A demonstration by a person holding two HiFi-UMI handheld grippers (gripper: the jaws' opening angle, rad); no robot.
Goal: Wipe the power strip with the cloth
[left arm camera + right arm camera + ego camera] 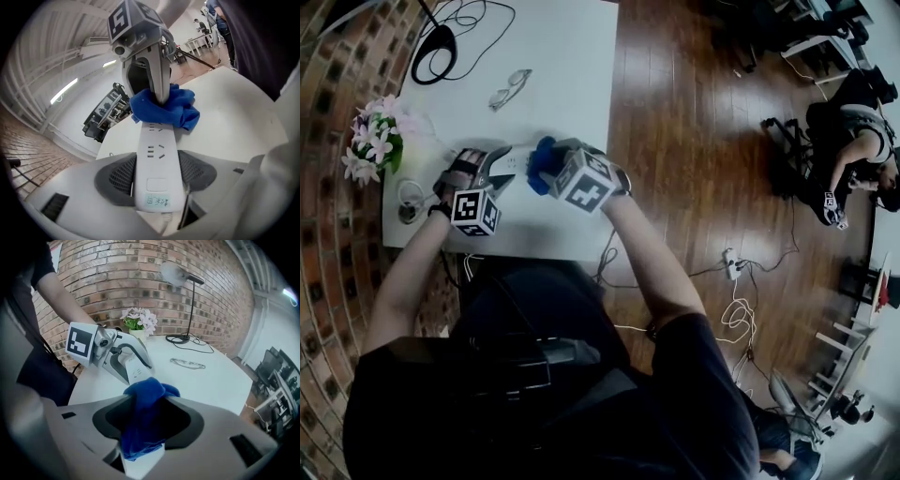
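A: Item 1, power strip [157, 145]: loc. and hold?
B: Over the white table [234, 117]. Near end clamped betw. left gripper [158, 161] jaws, socket face up, prob. to steady it for wiping.
A: Item 2, cloth [143, 423]?
B: Blue, bunched. Right gripper [146, 401] jaws pinch it, wad pressed on strip's far end. Judged: wipe in progress.
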